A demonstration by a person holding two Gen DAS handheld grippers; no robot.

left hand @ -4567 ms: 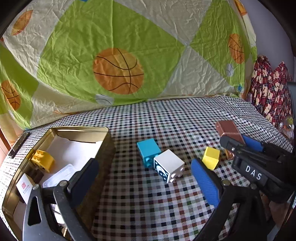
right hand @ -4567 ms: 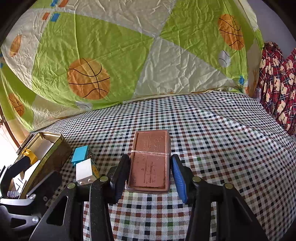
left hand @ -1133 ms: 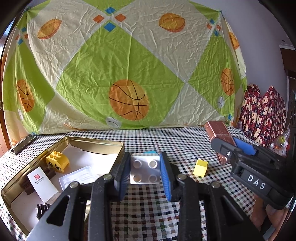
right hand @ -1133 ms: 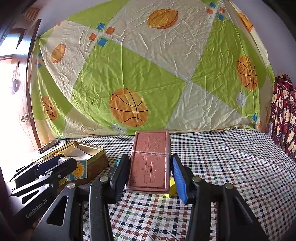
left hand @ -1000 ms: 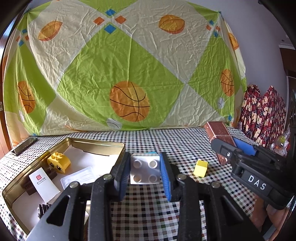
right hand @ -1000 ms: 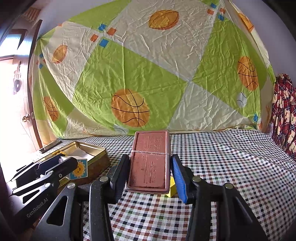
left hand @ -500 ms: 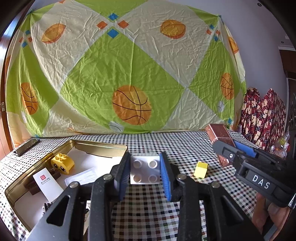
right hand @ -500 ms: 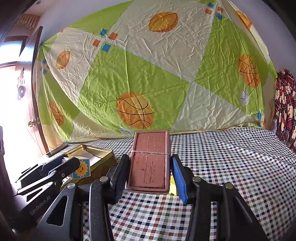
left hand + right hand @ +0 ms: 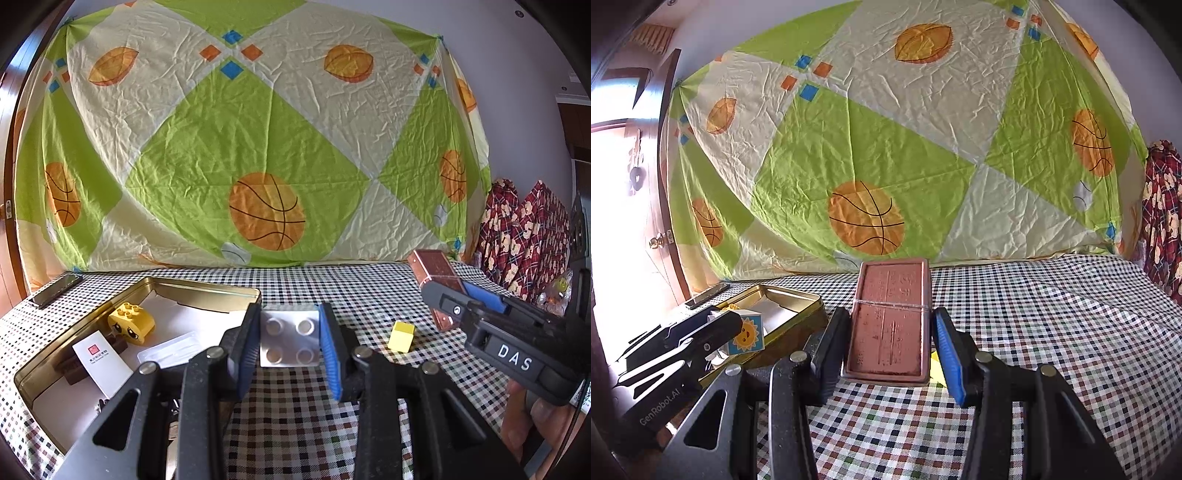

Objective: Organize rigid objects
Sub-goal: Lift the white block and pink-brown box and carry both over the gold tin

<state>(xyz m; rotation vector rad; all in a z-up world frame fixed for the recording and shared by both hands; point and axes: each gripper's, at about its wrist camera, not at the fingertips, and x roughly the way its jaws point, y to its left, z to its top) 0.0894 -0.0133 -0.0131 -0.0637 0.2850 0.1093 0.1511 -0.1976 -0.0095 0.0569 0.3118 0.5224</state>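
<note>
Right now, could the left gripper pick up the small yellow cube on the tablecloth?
Probably not yet. The left gripper is shut on the white studded block, so its fingers are occupied. The yellow cube itself lies uncovered on the checked cloth.

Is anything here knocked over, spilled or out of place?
Nothing looks spilled or broken. One small yellow block sits alone on the checked cloth, outside the gold tin where a yellow face brick already lies. The left claw holds a white studded block; the right claw holds a brown case.
</note>
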